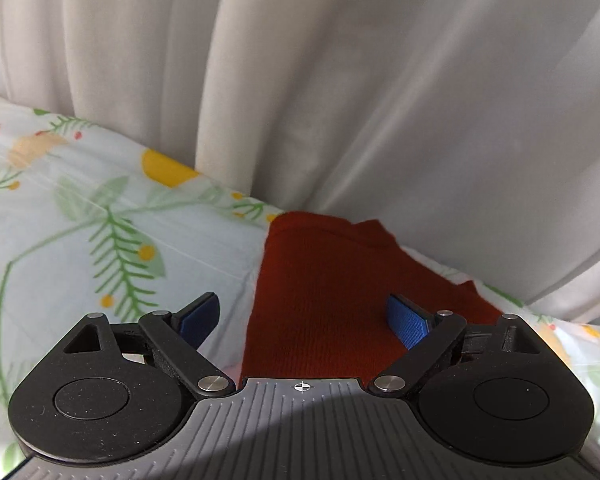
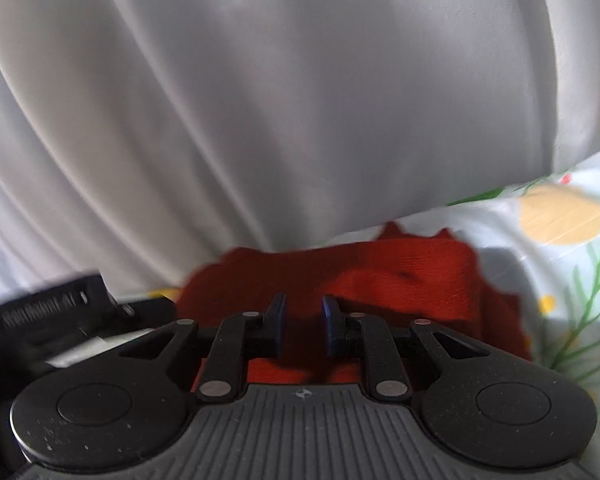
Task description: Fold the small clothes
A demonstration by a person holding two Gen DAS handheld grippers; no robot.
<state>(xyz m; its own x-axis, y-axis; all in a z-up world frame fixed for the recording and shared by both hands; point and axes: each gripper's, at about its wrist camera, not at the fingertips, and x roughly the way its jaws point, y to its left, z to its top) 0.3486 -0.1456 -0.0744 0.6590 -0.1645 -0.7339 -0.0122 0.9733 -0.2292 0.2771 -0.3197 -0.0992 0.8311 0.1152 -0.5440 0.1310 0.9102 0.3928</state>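
- The red knitted garment [image 1: 332, 300] is laid on the floral bedsheet [image 1: 100, 216], beside the white curtain [image 1: 340, 100].
- The left hand-held gripper [image 1: 306, 320] is held wide above it.
- The right hand-held gripper [image 2: 303, 322] is narrowed; whether cloth is pinched cannot be told.

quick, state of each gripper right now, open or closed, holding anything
left gripper: wide open over the red knit garment, holding nothing.
right gripper: jaws narrow with a gap, over the same garment, nothing visibly pinched.
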